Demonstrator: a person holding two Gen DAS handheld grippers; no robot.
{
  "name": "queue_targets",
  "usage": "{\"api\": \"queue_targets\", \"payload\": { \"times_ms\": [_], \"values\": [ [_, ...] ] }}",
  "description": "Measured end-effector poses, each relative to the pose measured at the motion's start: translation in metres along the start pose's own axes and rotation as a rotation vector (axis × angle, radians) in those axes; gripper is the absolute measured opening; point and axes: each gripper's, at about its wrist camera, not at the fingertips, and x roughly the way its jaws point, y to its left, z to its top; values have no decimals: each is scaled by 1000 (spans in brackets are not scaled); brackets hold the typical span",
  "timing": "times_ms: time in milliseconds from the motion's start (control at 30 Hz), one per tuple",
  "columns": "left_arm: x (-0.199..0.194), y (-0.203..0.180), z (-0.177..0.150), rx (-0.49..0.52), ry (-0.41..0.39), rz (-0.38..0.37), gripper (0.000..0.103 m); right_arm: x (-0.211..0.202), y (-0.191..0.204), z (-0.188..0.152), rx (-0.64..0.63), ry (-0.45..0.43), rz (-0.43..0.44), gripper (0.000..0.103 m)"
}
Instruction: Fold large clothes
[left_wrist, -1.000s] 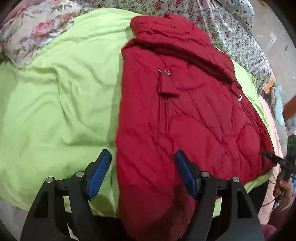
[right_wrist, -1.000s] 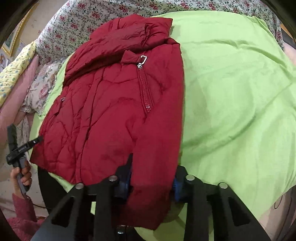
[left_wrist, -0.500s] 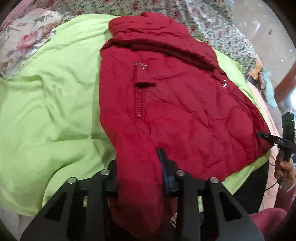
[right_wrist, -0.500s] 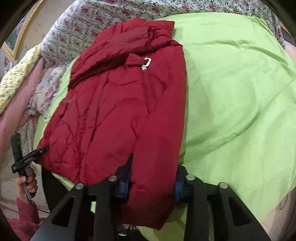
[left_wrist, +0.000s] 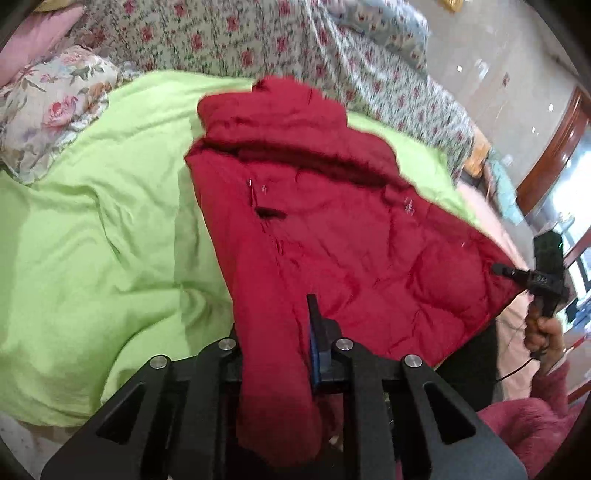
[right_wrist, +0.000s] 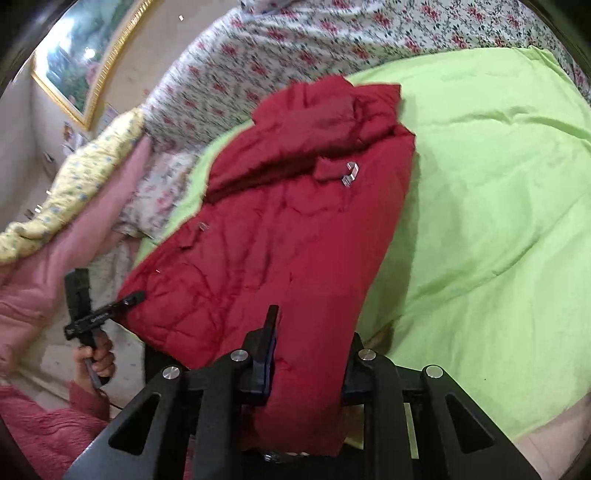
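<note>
With both jaws newly closed on its near hem, red padded jacket (left_wrist: 332, 229): spread on green bed sheet (left_wrist: 92, 221); left gripper (left_wrist: 275, 354) and right gripper (right_wrist: 308, 365) pinching opposite corners, hem now raised. Fold toward collar probably begun.

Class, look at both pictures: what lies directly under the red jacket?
The red jacket lies on a light green sheet, which shows on both sides of it. What the sheet covers, and the sheet's part beneath the jacket, cannot be seen.
</note>
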Motion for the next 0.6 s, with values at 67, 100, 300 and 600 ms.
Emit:
{"api": "queue_targets", "payload": {
  "times_ms": [67, 100, 300, 600],
  "values": [
    [-8, 3, 9, -18, -36, -18, 16, -7, -1, 7, 6, -36, 34, 22],
    [-13, 4, 16, -31, -63, -29, 16, -10, -1, 10, 11, -52, 47, 21],
    [-19, 11, 52, -72, -176, -52, 15, -19, -10, 43, 45, -178, 114, 20],
    [-5, 22, 95, -139, -253, -4, 15, -11, -11, 96, 15, -302, 65, 20]
  ]
}}
